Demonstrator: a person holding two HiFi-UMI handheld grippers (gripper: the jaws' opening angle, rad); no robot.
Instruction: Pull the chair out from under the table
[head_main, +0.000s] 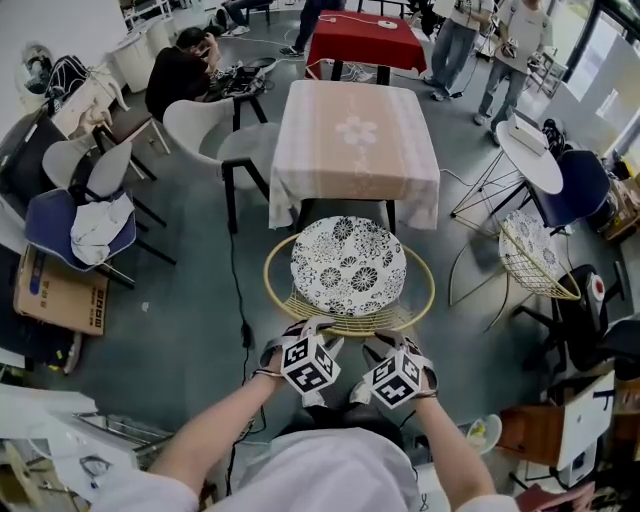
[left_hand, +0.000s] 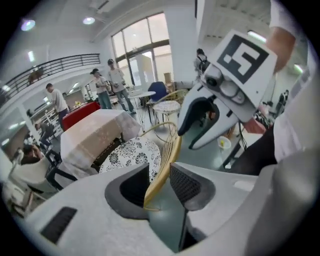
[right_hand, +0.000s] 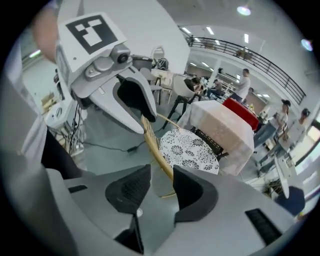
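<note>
Head view: the wire chair (head_main: 272, 262) with the yellow rim is standing at the centre of the frame, directly at 6 o'clock of the table (head_main: 355, 140) with the pale pink cloth. Its floral cushion (head_main: 348, 265) is lying almost wholly clear of the table; only the far edge of the seat is meeting the hem of the cloth at 12 o'clock.

You are holding both claws at the chair's 6 o'clock side, side by side over the back rim (head_main: 350, 322).

Left claw (left_hand: 159, 170): released. The pads are standing apart with the yellow back rim running up between them. The rim is lying close against the left-hand pad, and a gap is showing on the other side.

Right claw (right_hand: 161, 172): released, pads standing wide. The same rim is passing between them, nearer the right-hand pad, with open space toward the other pad.

Surroundings: a second wire chair (head_main: 535, 260) is sitting at 3 o'clock. A red table (head_main: 365, 40) is standing at 12 o'clock beyond the pink one. A white shell chair (head_main: 195, 125) is at 10 o'clock. A black cable (head_main: 238, 300) is trailing across the floor at 9 o'clock of the chair.
</note>
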